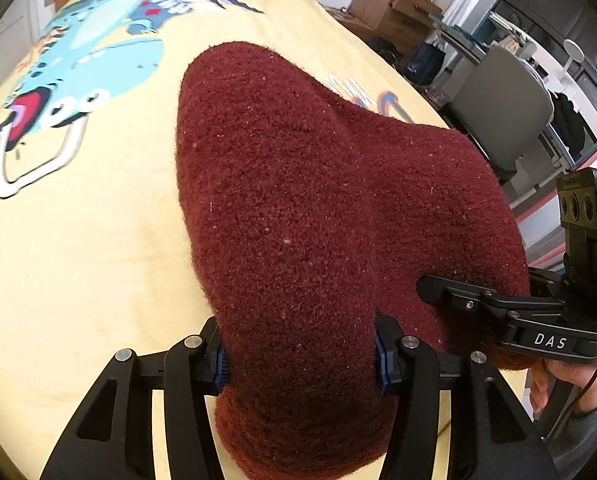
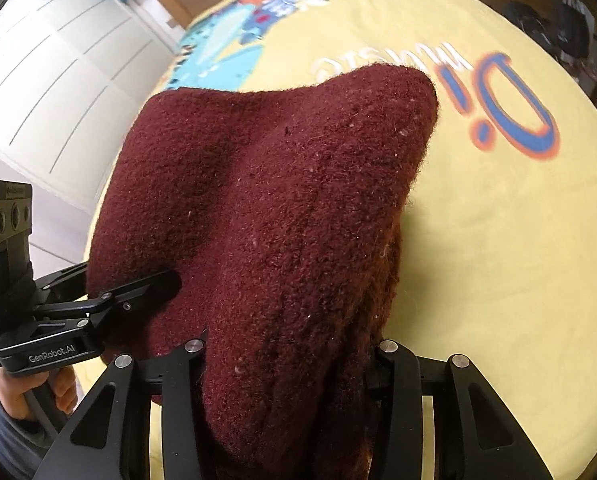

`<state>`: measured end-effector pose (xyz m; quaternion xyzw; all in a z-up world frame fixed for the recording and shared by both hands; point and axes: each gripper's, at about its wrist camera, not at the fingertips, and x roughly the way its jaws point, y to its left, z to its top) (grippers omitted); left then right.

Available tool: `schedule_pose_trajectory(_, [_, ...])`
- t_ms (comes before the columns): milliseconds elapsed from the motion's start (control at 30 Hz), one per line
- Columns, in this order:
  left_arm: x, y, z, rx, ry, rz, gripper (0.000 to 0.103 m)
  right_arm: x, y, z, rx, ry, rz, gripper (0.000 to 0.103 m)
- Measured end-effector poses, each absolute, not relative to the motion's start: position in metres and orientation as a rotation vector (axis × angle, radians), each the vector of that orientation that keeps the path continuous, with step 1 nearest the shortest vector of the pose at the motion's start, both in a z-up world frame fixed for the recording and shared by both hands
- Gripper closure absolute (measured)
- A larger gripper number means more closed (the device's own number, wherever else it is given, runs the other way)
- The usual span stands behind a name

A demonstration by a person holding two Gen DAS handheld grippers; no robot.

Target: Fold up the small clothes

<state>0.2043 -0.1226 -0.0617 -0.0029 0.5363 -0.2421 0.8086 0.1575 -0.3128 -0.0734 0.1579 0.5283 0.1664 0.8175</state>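
1. left black two-finger gripper (image 1: 300,354) is clamped on one near edge of the dark red fuzzy knit garment (image 1: 298,208); its blue-padded fingers (image 1: 222,364) press the bunched fabric from both sides.
2. the garment is lifted at the near side and drapes away over the yellow cloth with a cartoon print (image 1: 78,240); its far corners reach toward the cloth, though whether they touch it cannot be told.
3. right black two-finger gripper (image 2: 288,354) is clamped on the other near edge of the same garment (image 2: 282,200), fabric bunched between its jaws; in the left view it shows at the right, gripping the knit from the side (image 1: 434,292).
4. a hand in a grey sleeve (image 2: 34,392) holds the left gripper's handle; white panelled doors (image 2: 58,80) stand beyond the yellow cloth (image 2: 498,260).
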Motion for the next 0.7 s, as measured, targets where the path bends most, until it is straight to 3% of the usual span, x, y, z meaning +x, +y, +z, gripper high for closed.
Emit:
schedule_pose_trajectory(167, [0.19, -0.105, -0.072, -0.022, 1.149, -0.482, 0.055, 0.166, -0.269, -0.074, 0.302, 1.127, 0.37, 0.058])
schedule_pose_trajectory(433, [0.174, -0.057, -0.124, -0.056, 1.25, -0.424, 0.052, 0.163, -0.217, -0.135, 0.271, 1.236, 0.346, 0.056])
schedule_pose_trajectory(567, [0.17, -0.049, -0.133, -0.08, 1.249, -0.403, 0.037, 0.167, -0.213, -0.147, 0.246, 1.243, 0.317, 0.047])
schedule_pose_trajectory(700, [0.168, -0.045, -0.122, -0.063, 1.239, -0.356, 0.031, 0.172, -0.212, -0.142, 0.181, 1.241, 0.297, 0.031])
